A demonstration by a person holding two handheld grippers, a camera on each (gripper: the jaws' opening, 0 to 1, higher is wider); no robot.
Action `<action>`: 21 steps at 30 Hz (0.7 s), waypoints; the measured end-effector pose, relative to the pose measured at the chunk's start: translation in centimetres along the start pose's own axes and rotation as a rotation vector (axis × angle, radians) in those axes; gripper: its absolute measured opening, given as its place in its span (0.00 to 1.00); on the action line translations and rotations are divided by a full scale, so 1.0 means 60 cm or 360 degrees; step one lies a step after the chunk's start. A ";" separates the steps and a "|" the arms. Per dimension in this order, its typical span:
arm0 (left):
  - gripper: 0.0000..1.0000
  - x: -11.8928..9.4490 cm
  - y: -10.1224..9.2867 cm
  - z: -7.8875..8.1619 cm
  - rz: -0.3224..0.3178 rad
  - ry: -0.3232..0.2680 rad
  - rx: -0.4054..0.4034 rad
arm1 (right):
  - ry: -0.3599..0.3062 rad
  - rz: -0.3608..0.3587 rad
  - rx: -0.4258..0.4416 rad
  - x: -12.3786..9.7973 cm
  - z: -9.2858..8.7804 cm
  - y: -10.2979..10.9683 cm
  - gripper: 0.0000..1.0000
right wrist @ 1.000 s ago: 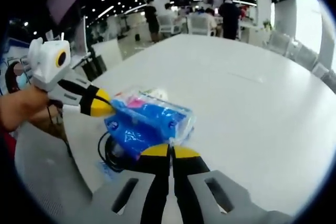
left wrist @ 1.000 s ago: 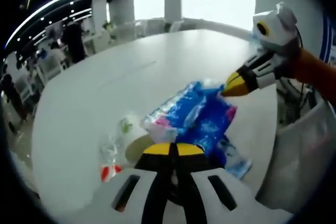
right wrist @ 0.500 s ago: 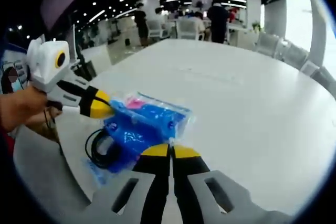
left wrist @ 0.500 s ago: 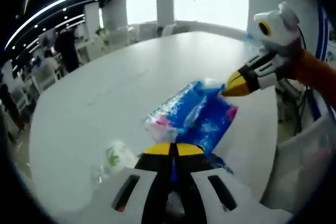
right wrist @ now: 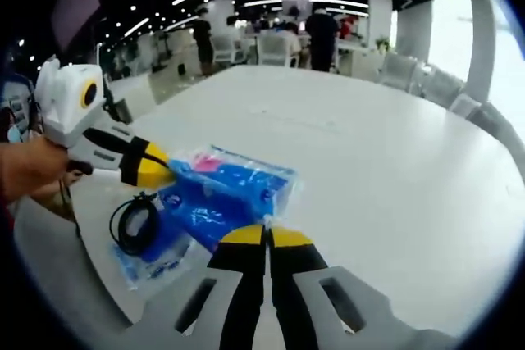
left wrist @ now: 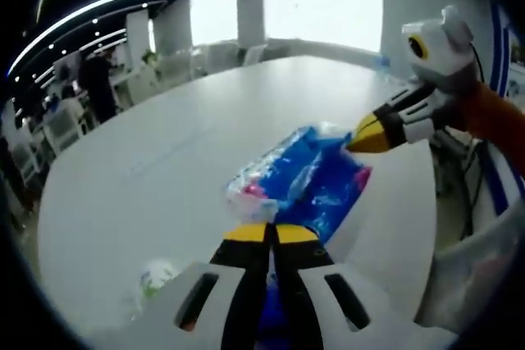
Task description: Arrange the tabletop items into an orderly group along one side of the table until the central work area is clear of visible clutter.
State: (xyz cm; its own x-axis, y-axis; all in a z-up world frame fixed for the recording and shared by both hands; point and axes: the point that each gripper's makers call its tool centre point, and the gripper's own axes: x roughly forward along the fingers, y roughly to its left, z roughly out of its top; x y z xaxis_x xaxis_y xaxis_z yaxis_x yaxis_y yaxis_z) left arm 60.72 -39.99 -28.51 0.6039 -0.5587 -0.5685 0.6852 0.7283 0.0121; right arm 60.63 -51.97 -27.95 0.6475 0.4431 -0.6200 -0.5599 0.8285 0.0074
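We had the left gripper [left wrist: 271, 234] and the right gripper [right wrist: 264, 237] each clamped on opposite ends of the blue packet [right wrist: 225, 198], above the white table [right wrist: 385, 170].

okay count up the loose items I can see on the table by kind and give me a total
Blue plastic packet held between both hand-held grippers: 1
Bagged black cable coil: 1
Small clear wrapped item with green print: 1
Total: 3
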 end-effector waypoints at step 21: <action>0.00 0.105 -0.025 0.018 -0.0032 -0.0092 0.0029 | 0.0026 -0.0151 -0.0060 0.031 -0.039 -0.101 0.01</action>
State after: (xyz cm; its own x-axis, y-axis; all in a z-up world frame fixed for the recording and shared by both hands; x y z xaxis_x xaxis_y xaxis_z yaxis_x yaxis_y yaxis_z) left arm 63.93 -45.01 -31.21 0.6121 -0.5955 -0.5203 0.7043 0.7097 0.0162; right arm 64.02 -56.98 -30.96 0.6903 0.3574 -0.6291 -0.5158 0.8528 -0.0815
